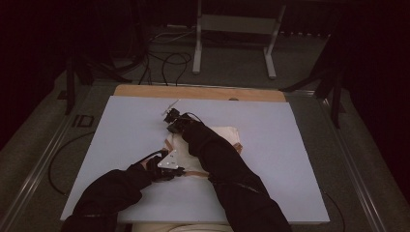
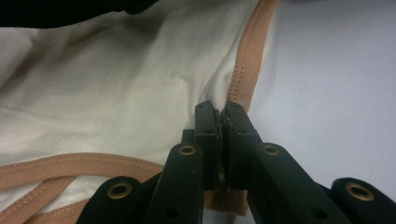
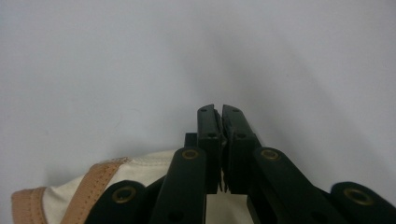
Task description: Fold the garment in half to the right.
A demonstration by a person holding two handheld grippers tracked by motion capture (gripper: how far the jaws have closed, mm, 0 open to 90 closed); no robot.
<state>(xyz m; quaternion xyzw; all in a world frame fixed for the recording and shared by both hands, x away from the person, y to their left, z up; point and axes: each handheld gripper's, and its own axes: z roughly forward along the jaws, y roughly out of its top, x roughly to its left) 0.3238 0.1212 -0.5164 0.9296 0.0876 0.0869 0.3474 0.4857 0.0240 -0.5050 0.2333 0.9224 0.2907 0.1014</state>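
Black jaws of the left gripper (image 2: 223,122) are pressed together on the tan-trimmed edge of a cream garment (image 2: 116,88), the binding (image 2: 250,56) running right up into the pinch. The right gripper (image 3: 218,114) has its jaws closed as well; cream cloth lies under and behind them, and a sliver seems caught low between the pads, though I cannot tell for certain that it has a real hold. No earlier picture is there to compare with.

Judging from this, the step in hand is taking hold of the garment at two edge points, probably to fold or spread it. The next move calls for both hands to lift or draw together without letting the thin trim slip, and for a check that the right side has actually caught fabric before any pull.

From the high view, the garment (image 1: 225,135) lies near the middle of the pale blue surface (image 1: 290,159), largely covered by the person's dark right sleeve (image 1: 227,164); the left gripper (image 1: 180,170) sits at its near left corner and the right gripper (image 1: 170,126) at its far left corner. That layout is what the gripper views lack. They in turn give the stitching on the trim, which the dim overhead picture cannot resolve.
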